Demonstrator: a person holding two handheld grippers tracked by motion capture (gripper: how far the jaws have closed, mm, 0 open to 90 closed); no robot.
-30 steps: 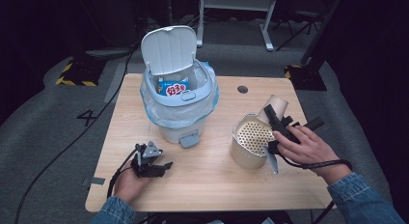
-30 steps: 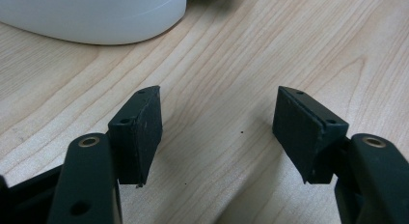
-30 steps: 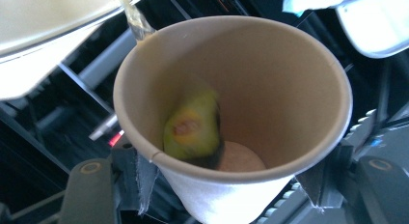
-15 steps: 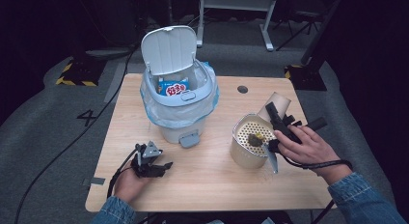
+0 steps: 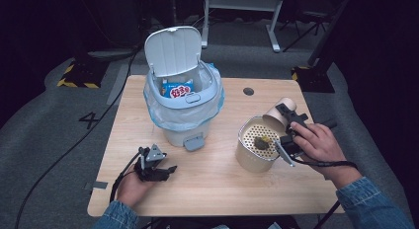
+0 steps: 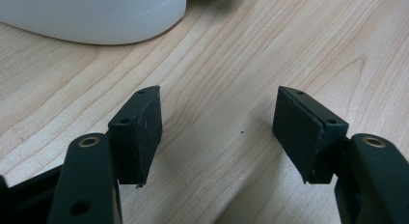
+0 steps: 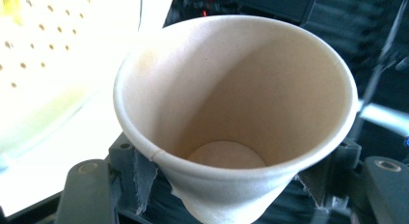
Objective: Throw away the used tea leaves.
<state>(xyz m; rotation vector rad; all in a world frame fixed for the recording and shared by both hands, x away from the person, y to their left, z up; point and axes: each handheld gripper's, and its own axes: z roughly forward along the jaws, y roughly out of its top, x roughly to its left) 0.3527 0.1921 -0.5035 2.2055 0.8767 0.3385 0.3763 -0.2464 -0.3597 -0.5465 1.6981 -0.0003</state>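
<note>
My right gripper (image 5: 286, 128) is shut on a tan paper cup (image 5: 276, 115), held tilted on its side with its mouth over a perforated metal strainer pot (image 5: 247, 160). A greenish-yellow lump (image 5: 262, 141) lies in the pot. In the right gripper view the paper cup (image 7: 231, 113) is empty inside and pinched between the jaws of my right gripper (image 7: 226, 185). My left gripper (image 5: 165, 169) rests on the table near the front left. Its jaws stand open over bare wood, as my left gripper (image 6: 217, 132) shows in its own view.
A pale blue pedal bin (image 5: 183, 115) with a blue liner stands at the table's middle back, lid (image 5: 173, 51) raised, with a blue-and-white snack packet (image 5: 178, 89) inside. Its white base (image 6: 96, 16) lies just ahead of the left gripper. A dark round hole (image 5: 248, 91) sits near the far edge.
The right gripper has tipped the cup further toward the strainer pot, and a greenish-yellow lump now lies in the pot, which was empty a second ago. The left gripper has not moved.
</note>
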